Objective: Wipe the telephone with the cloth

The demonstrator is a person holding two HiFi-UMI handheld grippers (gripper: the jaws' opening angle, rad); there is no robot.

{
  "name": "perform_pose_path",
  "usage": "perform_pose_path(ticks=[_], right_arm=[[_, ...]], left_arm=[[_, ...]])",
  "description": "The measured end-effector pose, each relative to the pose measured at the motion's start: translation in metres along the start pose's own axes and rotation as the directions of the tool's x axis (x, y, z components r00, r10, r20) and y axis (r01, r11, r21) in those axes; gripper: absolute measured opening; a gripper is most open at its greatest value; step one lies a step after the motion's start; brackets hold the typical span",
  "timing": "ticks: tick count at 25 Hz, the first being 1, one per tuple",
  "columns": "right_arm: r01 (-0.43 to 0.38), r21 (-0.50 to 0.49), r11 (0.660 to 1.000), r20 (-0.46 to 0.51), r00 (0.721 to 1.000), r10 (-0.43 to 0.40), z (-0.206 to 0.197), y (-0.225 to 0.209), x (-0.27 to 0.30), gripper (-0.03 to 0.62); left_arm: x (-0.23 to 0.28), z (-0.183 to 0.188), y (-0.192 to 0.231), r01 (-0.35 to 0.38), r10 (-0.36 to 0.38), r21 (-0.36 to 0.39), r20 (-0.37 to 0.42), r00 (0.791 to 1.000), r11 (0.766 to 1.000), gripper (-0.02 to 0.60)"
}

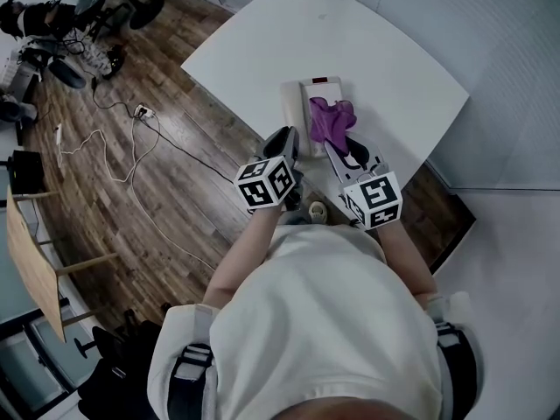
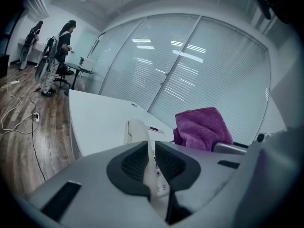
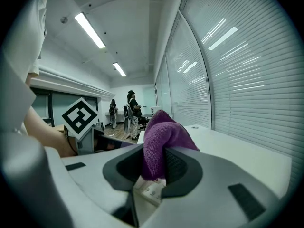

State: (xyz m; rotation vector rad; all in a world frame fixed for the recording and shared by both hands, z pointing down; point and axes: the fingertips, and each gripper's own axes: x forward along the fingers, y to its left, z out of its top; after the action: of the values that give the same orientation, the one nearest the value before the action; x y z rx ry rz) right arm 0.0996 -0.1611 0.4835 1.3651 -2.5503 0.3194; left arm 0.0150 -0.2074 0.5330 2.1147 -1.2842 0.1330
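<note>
Floorboards (image 1: 105, 199) left of the telephone (image 1: 297, 103) carry loose white cables (image 1: 122, 160), and slatted glass walls (image 2: 190, 70) stand beyond it. The white bench (image 1: 254, 51) bears the telephone close to its near edge. Its long axis runs away from the person, display end farthest, with the handset (image 2: 135, 129) along its left side. A purple cloth (image 1: 331, 119) drapes over the telephone's right half and hides the keys there; the right tool (image 3: 154, 167) is clamped on it. The left tool (image 2: 151, 163) sits at the telephone's near left corner, pads a narrow slit apart on nothing, keys showing through. The person's shirt (image 1: 332, 322) hides the bench edge nearest the telephone.
</note>
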Motion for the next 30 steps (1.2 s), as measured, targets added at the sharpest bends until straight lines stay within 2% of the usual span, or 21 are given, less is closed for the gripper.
perform_pose_path(ticks=[6,12,16,20,30], right_arm=[[0.008,0.001,1.000,0.011,1.000,-0.008,0.005,0.010,-0.003,0.098],[0.052,0.029,0.998,0.022,0.998,-0.052,0.009,0.023,-0.015,0.098],[0.093,0.086,0.992,0.026,0.995,-0.095,0.004,0.037,-0.026,0.098],[0.138,0.126,0.982,0.025,0.989,-0.143,0.002,0.054,-0.034,0.098],[0.180,0.159,0.971,0.031,0.982,-0.187,0.001,0.120,-0.055,0.098]], left_arm=[[-0.015,-0.007,-0.006,0.054,-0.054,0.033,-0.022,0.998,0.998,0.021],[-0.036,-0.010,-0.017,0.123,-0.118,0.094,-0.054,0.992,0.988,0.020],[-0.057,-0.013,-0.023,0.181,-0.170,0.139,-0.086,0.982,0.974,0.020],[-0.079,-0.014,-0.023,0.237,-0.223,0.142,-0.105,0.969,0.961,0.020],[-0.140,-0.029,-0.010,0.299,-0.277,0.158,-0.149,0.949,0.941,0.020]])
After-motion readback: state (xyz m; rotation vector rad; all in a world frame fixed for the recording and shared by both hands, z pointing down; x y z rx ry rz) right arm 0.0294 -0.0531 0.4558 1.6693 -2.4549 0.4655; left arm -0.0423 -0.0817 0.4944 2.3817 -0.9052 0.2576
